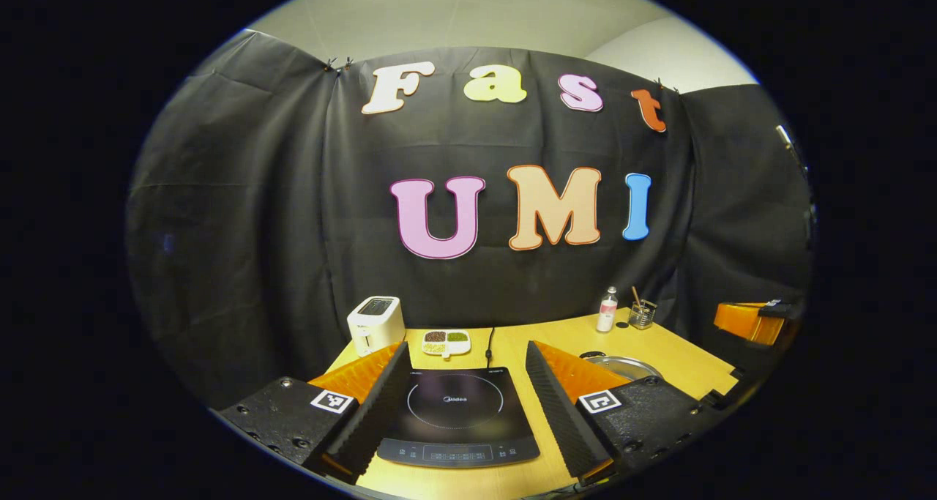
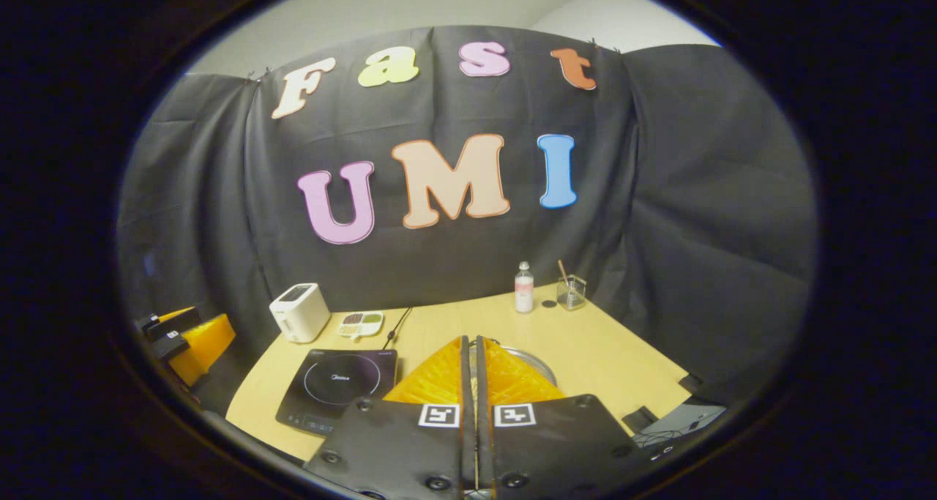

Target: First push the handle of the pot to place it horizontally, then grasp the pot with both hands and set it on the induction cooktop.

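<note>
risk of clipping the rim instead of the handle, since pot [image 2: 528, 359], a silver metal pan, sits mostly hidden, perhaps handle-away, just right of black glass induction cooktop [image 1: 457, 416]. left gripper [image 1: 464, 361] spread wide above cooktop; right gripper [image 2: 470, 353] pressed together, empty.

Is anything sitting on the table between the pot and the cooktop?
Nothing visible does. The round silver metal pot sits right of the flat black induction cooktop, with bare yellow wooden table between; the cooktop's surface is bare.
</note>
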Demonstrator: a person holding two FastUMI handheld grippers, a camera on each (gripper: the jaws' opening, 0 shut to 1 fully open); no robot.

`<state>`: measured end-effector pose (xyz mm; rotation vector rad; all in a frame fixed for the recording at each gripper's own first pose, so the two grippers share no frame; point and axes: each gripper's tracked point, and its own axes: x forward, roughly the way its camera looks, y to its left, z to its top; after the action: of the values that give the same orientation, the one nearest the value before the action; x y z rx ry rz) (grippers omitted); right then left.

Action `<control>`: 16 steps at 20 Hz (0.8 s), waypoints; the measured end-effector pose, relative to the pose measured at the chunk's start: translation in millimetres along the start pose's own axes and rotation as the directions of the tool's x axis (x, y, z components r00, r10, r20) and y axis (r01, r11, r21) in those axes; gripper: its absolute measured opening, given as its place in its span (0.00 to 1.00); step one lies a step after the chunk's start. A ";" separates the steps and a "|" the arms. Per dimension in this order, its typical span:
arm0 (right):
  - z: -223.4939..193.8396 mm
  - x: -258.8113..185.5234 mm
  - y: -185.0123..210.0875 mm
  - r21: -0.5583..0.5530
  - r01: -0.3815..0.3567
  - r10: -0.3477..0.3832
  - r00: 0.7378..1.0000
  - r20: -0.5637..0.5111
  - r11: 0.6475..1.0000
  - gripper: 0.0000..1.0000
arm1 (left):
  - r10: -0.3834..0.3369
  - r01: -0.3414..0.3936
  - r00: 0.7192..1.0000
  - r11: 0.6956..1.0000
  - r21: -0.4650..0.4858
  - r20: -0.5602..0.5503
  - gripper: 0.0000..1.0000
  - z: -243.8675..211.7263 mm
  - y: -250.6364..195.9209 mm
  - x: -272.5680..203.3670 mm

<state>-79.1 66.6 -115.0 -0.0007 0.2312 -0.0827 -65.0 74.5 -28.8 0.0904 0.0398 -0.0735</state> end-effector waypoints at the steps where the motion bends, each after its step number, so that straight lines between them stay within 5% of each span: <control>1: -10.5 2.2 2.3 0.005 -0.008 0.008 1.000 -0.026 1.000 0.00 | 0.000 0.000 1.000 1.000 -0.005 -0.005 0.93 -1.6 2.5 0.5; 9: -96.8 26.1 17.4 0.044 -0.055 0.064 0.967 -0.248 0.998 0.03 | 0.036 -0.038 0.996 0.999 -0.019 -0.084 0.93 -25.7 24.3 13.6; 16: -166.7 50.9 22.6 0.073 -0.130 0.149 0.883 -0.444 0.989 0.00 | 0.141 -0.144 0.983 0.989 -0.022 -0.120 0.96 -32.7 43.6 32.6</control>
<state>-66.1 86.5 -289.1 0.0776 0.6939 0.0589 -30.4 118.5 -58.9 0.0670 0.1526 0.0758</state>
